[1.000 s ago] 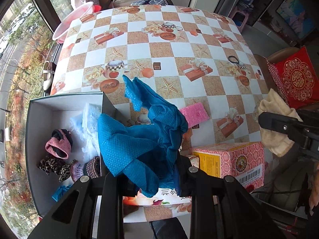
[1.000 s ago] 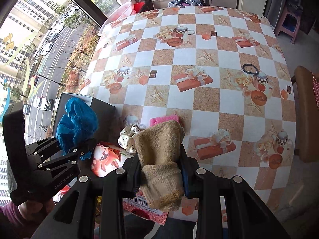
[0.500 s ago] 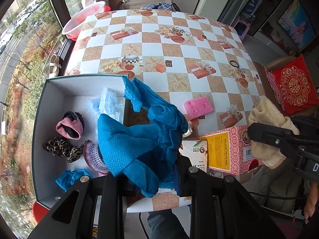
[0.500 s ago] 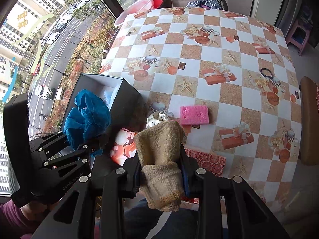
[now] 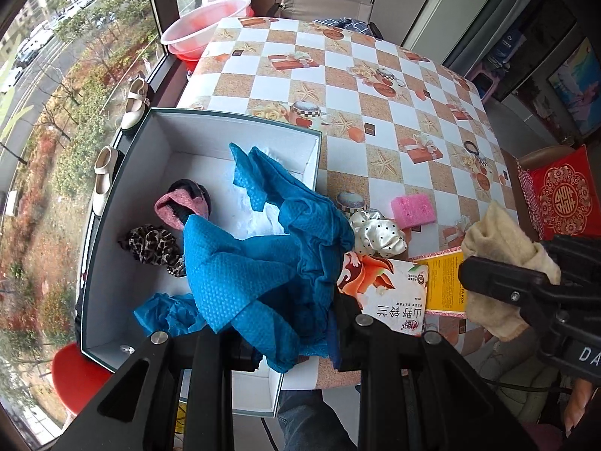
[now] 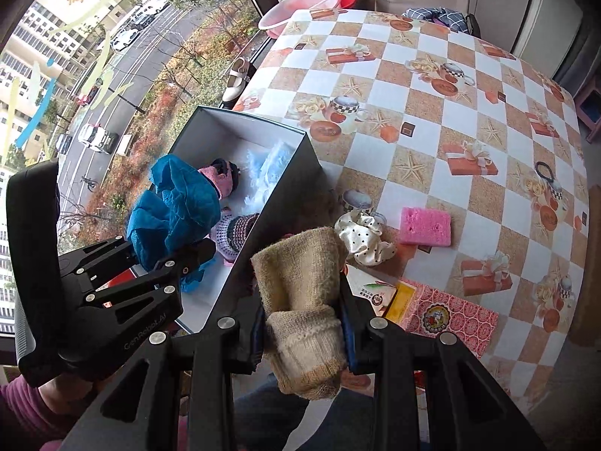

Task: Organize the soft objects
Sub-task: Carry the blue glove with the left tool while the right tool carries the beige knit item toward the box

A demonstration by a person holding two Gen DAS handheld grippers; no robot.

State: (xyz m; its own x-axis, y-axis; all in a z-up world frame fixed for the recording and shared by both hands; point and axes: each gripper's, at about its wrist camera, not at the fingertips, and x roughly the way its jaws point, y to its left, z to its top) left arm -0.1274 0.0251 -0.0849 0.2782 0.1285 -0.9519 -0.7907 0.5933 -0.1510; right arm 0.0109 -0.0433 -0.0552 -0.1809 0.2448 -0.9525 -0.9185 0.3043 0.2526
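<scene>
My left gripper (image 5: 285, 323) is shut on a crumpled blue cloth (image 5: 263, 263) and holds it over the open grey box (image 5: 112, 195), also seen in the right wrist view (image 6: 289, 173). The box holds a pink-and-black item (image 5: 184, 203), a leopard scrunchie (image 5: 150, 244), another blue cloth (image 5: 169, 312) and white fluff (image 6: 266, 173). My right gripper (image 6: 304, 330) is shut on a beige knitted sock (image 6: 300, 300), held above the table's near edge to the right of the box. A white dotted scrunchie (image 6: 364, 236) and a pink sponge (image 6: 424, 225) lie on the table.
A checkered tablecloth (image 6: 413, 105) covers the table. A pink patterned carton (image 6: 447, 315) and a white packet (image 5: 387, 293) lie at the near edge. A black hair tie (image 6: 544, 169) lies far right. A pink basin (image 5: 206, 26) and a window are at the left.
Both grippers have moved left and back with their loads. The blue cloth now hangs over the inside of the box instead of its right wall.
</scene>
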